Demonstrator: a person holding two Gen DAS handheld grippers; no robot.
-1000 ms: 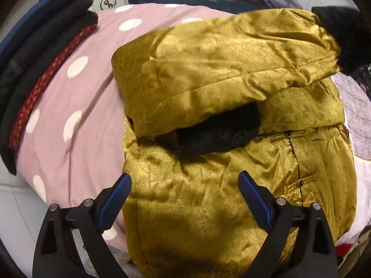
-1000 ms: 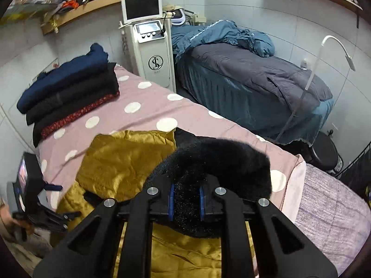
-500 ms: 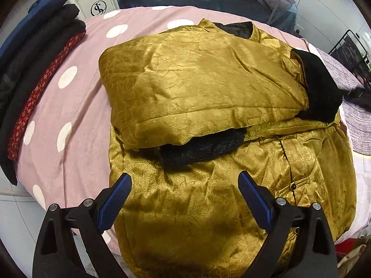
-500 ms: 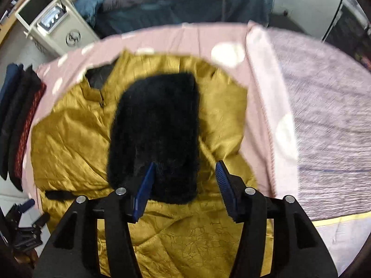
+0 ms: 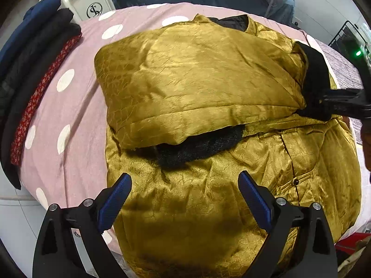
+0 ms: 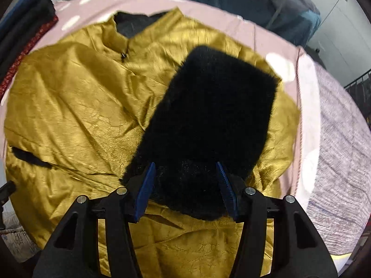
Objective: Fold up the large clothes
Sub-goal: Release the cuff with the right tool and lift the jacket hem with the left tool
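Two blue-padded fingers of the left gripper [image 5: 185,191] stand wide apart above a gold jacket [image 5: 208,106] folded on a pink polka-dot bedspread [image 5: 76,106]. From the right wrist, the right gripper [image 6: 185,186] straddles the black fur cuff [image 6: 208,120], jaws apart.

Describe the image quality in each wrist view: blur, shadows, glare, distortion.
Left wrist view: sharp, strong fisheye bulge; soft sheen on the gold jacket, a dark shadow across its lower part near the left gripper. Right wrist view: softer, the spotted sheet smeared; the black fur cuff shows almost no detail between the open right gripper.
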